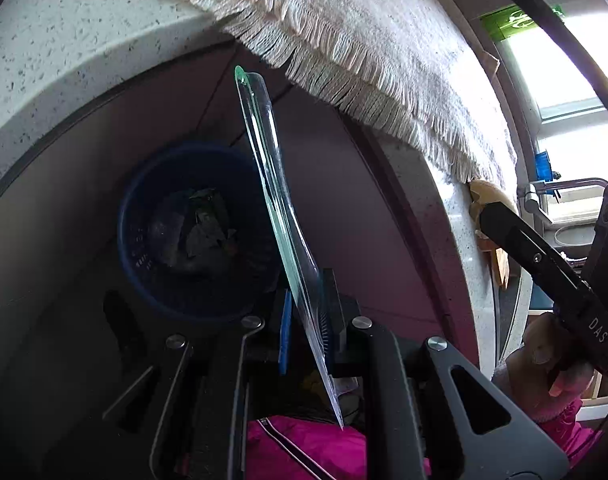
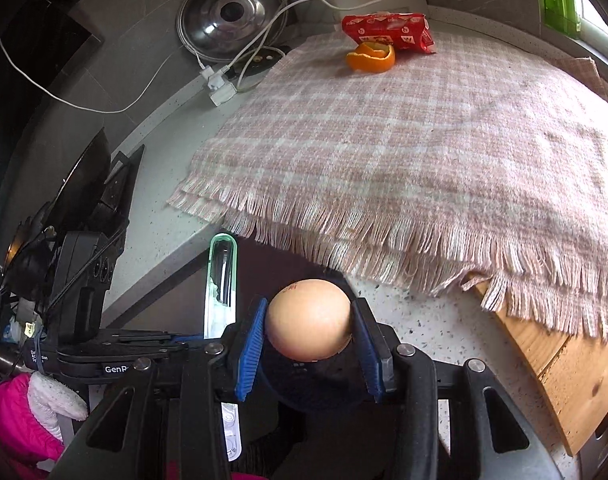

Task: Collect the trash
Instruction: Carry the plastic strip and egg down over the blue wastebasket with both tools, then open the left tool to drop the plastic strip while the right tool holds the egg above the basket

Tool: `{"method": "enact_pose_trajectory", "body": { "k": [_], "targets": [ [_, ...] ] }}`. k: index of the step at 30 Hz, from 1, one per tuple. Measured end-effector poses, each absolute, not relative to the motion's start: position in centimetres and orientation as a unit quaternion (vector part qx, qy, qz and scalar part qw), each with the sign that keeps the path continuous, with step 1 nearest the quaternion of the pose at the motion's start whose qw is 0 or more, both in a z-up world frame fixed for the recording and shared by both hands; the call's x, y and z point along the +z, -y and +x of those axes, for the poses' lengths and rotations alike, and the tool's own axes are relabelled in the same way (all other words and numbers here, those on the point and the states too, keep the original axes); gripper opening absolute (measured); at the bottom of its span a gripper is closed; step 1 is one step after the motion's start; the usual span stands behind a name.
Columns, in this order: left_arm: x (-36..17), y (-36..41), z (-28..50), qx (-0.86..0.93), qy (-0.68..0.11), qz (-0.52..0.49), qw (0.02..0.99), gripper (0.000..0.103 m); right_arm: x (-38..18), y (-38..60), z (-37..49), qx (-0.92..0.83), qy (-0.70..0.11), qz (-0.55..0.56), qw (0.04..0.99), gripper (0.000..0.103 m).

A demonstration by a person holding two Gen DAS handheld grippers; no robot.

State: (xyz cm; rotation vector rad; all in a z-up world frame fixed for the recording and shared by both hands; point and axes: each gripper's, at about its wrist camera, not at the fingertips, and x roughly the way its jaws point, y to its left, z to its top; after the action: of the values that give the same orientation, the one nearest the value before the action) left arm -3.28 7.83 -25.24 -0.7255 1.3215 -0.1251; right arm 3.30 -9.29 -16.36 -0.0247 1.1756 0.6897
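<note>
The speckled tabletop (image 2: pixel 176 216) carries a fringed checked cloth (image 2: pixel 424 152) hanging over its front edge; at the cloth's far end lie a red wrapper (image 2: pixel 388 31) and a curl of orange peel (image 2: pixel 371 57), both not yet collected. Down on the floor, below the tabletop edge, sits a dark blue bin (image 1: pixel 192 236) with scraps already in it.

The left gripper (image 1: pixel 310 320) is clenched on a clear plastic blister pack (image 1: pixel 272 184), thin and green-tipped, pinched low and standing tall above the jaws, seemingly above the bin. The right gripper (image 2: pixel 309 332) grasps a pale brown eggshell (image 2: pixel 309 320) between its blue pads (image 2: pixel 250 344), out past the tabletop edge, with what looks like the bin's rim below it.

What could go wrong, I'd guess: the eggshell is brittle, so a tighter squeeze might crush it and scatter bits on the floor; the blister pack is light and springy, so it may flip on release and miss the bin; the two grippers sit close, so one could knock the other; a sleeve might catch the cloth's fringe and drag the peel off.
</note>
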Motion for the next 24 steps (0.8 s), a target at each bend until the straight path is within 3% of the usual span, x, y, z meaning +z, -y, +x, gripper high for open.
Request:
{"method": "enact_pose_trajectory", "body": {
  "k": [9,24],
  "targets": [
    [-28.6,-6.9,-3.5,-0.052,-0.63,-0.309,0.71,0.01,-19.0,8.4,1.3,0.323,-0.556,-0.027,0.765,0.044],
    [-35.2,-3.8,-3.2,-0.041,-0.701,-0.194,0.685,0.01,-24.4,6.1,-1.0,0.331,-0.577,-0.086,0.742,0.044]
  ]
}}
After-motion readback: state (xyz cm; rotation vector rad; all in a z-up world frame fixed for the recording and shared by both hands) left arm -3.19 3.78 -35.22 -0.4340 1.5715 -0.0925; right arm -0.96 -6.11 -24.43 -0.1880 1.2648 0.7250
